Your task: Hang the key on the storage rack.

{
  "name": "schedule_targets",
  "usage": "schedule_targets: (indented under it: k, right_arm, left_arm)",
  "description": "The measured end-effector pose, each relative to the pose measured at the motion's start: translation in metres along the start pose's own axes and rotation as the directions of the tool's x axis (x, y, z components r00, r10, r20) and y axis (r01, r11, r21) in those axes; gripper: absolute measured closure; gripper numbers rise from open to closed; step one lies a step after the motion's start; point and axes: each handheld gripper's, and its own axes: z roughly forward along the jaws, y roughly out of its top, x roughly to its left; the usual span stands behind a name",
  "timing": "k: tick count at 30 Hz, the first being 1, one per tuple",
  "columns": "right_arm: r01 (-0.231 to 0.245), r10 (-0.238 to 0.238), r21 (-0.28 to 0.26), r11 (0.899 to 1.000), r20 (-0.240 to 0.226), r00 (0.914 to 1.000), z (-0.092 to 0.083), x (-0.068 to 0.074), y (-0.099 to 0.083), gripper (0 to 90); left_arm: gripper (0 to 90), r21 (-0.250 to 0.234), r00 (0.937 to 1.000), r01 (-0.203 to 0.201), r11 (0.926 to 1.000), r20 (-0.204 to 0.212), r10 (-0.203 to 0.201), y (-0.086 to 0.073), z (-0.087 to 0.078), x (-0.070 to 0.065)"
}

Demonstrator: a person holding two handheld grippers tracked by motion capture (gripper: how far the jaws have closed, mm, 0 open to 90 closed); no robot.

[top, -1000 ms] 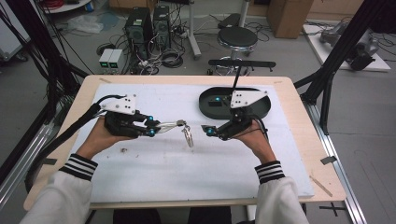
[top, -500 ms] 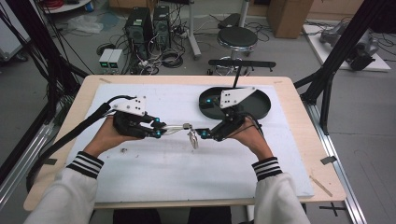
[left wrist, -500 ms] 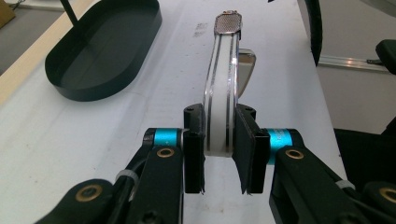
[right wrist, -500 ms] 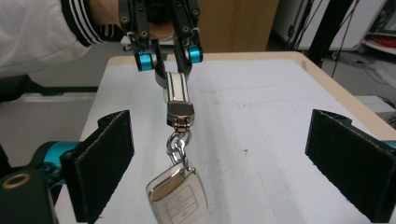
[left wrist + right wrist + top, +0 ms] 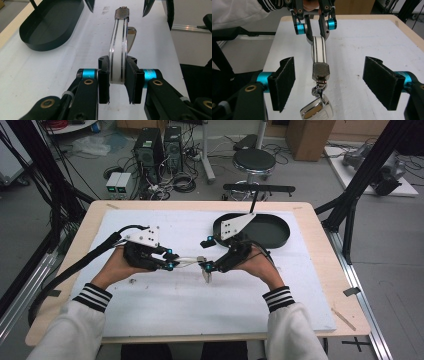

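The left gripper [image 5: 117,85] clamps the white, silver-edged strap keyring [image 5: 319,53] above mid-table, its metal fob [image 5: 315,111] dangling between the wide-open right gripper [image 5: 329,85], and a late or off-centre closing could let it swing clear.

White curved strap with silver edging and a knurled silver end cap [image 5: 119,50]; shiny silver key fob with a gold-tinted face [image 5: 317,111]. Black oval tray [image 5: 272,230] at far right. Black grippers [image 5: 117,83] with cyan collars and brass rivets. White table cover [image 5: 165,305]; sleeves white with black-and-white striped cuffs [image 5: 93,296].
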Motion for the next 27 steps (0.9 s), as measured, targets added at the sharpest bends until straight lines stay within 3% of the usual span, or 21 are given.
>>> schedule_targets:
  k: [7, 17, 27]
  right_arm:
    - [-0.002, 0.002, 0.026, 1.000, -0.016, 0.9999, 0.007, -0.001, -0.001, 36.7]
    - [-0.014, 0.018, 0.076, 0.997, -0.055, 0.9983, 0.013, -0.001, 0.000, 55.8]
    - [-0.015, 0.022, 0.119, 0.993, -0.061, 0.9979, 0.018, -0.001, 0.000, 61.2]
  left_arm:
    - [74.5, 0.007, 1.0000, -0.007, 0.9999, -0.005, 0.007, 0.000, 0.000, 0.000]
    - [74.5, 0.026, 0.9999, -0.016, 0.9995, -0.002, 0.016, -0.001, 0.002, 0.001]
    - [74.5, 0.051, 0.9997, -0.023, 0.9984, 0.005, 0.023, -0.002, 0.004, 0.001]
